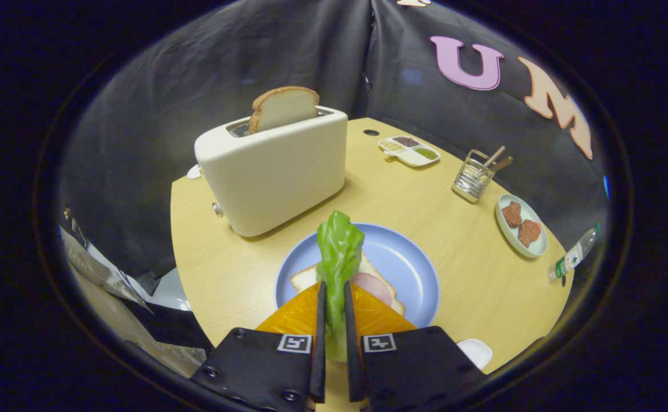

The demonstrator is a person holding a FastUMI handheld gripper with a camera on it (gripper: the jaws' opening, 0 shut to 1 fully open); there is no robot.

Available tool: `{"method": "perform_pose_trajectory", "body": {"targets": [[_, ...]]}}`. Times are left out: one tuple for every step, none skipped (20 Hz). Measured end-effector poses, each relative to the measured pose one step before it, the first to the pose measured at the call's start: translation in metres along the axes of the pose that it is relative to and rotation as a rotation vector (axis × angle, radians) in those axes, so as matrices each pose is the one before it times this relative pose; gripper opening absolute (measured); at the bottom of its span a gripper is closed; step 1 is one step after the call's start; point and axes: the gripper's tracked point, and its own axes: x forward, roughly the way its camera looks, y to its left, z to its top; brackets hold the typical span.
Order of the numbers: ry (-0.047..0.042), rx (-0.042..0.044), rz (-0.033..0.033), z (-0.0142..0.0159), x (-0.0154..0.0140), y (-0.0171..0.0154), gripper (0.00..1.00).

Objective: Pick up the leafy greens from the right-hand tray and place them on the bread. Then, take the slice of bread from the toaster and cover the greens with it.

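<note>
Tongs [334, 297] clamped on the leafy greens [339, 252], both fingers pressing the leaf's lower part, narrow gap between them. Leaf stands up out of the fingers, long axis running forward along them, free end pointing toward the toaster [276, 171]

Key relation: bread [311, 277] with a pink ham slice [371, 286] on it lies on the blue plate [408, 269], directly under and just ahead of the fingertips. So the greens hang over the near part of the bread; judged from this, the drop needs mostly a lowering, maybe a slight push forward so the leaf lands lengthwise across the ham instead of trailing off the plate's near rim. Whether the leaf tip already touches the bread can't be told

Plate sits near the desk's [471, 286] front edge, toaster just beyond it toward the back-left corner. Second bread slice [285, 107] stands upright in the toaster slot, not yet taken (that's the later step). Greens step looks partly done: picked, carried over, not released

Small dish with brown pieces [521, 232] at the desk's right edge, well apart
</note>
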Motion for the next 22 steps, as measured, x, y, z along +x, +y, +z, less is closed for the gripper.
{"method": "perform_pose_trajectory", "body": {"targets": [[0.01036,-0.00353,-0.00821,-0.00185,0.00197,-0.00194,0.23],[0.00672,0.00470,0.00317,-0.00248,0.00330,0.00209,0.26],[0.00013,0.00064,-0.00917,0.00030,0.00193,-0.00252,0.28],[0.00511,0.00348,-0.00189,-0.00096,0.00089,-0.00030,0.31],[0.00209,-0.00024,-0.01228,-0.00067,0.00175,-0.00350,0.34],[0.00289,-0.00201,-0.01547,-0.00011,-0.00010,-0.00424,0.40],[0.00634,0.00147,-0.00631,-0.00128,0.00186,-0.00108,0.44],[-0.00039,0.00049,-0.01372,-0.00089,0.00115,-0.00387,0.52],[-0.00220,0.00460,-0.00579,0.00135,-0.00003,-0.00169,0.59],[-0.00183,0.00912,0.00138,0.00046,0.00020,0.00113,0.67],[-0.00252,0.01049,0.00413,0.00203,-0.00127,0.00022,0.74],[-0.00077,0.00356,-0.00207,0.00101,-0.00054,0.00007,0.82],[-0.00354,0.00072,-0.00299,0.00209,-0.00157,-0.00089,0.90],[-0.00515,-0.00097,-0.00345,0.00196,-0.00186,0.00043,0.97],[-0.00410,0.00171,-0.00987,0.00454,-0.00255,-0.00169,0.99],[-0.00629,0.00575,-0.00379,0.00396,-0.00328,0.00090,1.00],[-0.00838,0.00849,-0.00254,0.00509,-0.00327,0.00042,1.00],[-0.00849,0.00742,-0.00472,0.00574,-0.00374,0.00003,1.00],[-0.00665,0.00770,-0.00448,0.00588,-0.00304,0.00004,1.00],[-0.00513,0.00903,-0.00183,0.00622,-0.00417,0.00072,1.00],[-0.00351,0.00652,-0.00289,0.00732,-0.00437,0.00023,1.00],[-0.00208,0.00572,-0.00397,0.00673,-0.00404,0.00045,1.00]]}}
